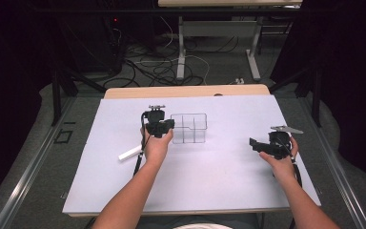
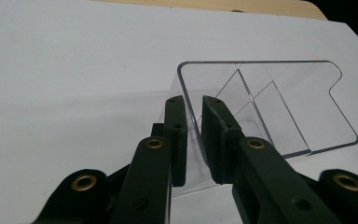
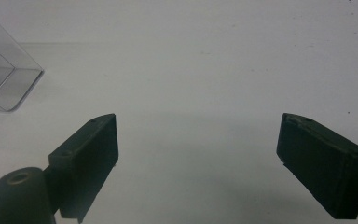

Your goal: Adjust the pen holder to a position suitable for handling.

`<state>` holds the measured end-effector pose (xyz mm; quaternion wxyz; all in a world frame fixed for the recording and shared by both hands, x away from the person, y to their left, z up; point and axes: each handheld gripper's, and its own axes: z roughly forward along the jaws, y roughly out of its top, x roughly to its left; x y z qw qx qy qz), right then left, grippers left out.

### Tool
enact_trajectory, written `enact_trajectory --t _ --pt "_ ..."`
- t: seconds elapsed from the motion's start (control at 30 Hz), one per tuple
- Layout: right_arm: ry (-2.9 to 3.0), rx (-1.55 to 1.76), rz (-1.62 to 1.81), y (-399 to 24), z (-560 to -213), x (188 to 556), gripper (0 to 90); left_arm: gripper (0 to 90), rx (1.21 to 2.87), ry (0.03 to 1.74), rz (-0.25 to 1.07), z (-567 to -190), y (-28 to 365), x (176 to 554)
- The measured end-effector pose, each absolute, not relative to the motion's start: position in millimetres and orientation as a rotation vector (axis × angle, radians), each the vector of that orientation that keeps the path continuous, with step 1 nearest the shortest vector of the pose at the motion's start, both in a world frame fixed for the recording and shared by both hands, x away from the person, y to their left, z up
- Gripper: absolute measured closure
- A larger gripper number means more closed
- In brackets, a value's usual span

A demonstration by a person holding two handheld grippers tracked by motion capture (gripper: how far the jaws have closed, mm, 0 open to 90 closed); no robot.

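- Clear tray (image 1: 188,128), w/ inner dividers, sits upright on the white sheet (image 1: 219,176) near the worktop's centre, a bit toward the far edge.
- L gripper (image 1: 164,127) is at the tray's left wall; in the left gripper view that gripper (image 2: 193,140) has its jaws nearly together w/ the thin clear wall (image 2: 196,135) in the narrow gap between them. Looks clamped on that wall, though contact of both pads isn't fully clear.
- R gripper (image 1: 252,142) hangs well apart from the tray, off to its right, pointing left toward it; in its own view the gripper (image 3: 198,161) has jaws wide apart, nothing between them, tray corner (image 3: 9,79) at upper left.
- Key relation: tray lies right of the L gripper, long axis running left-right across the worktop, so any drag or lift pivots on that left wall. L hand is the nearer by far.
- A white stick (image 1: 130,153) lies on the sheet just left of the L hand (image 1: 156,147), untouched.
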<state>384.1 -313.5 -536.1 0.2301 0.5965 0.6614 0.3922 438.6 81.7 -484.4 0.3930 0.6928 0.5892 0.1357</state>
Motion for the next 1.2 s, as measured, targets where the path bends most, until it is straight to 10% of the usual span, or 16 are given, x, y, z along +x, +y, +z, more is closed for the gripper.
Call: enact_trajectory --t 1.2 --pt "1.796 1.651 1.089 -313.8 -533.7 381.0 12.3 38.9 1.737 1.387 0.488 -446.7 162.0 427.3"
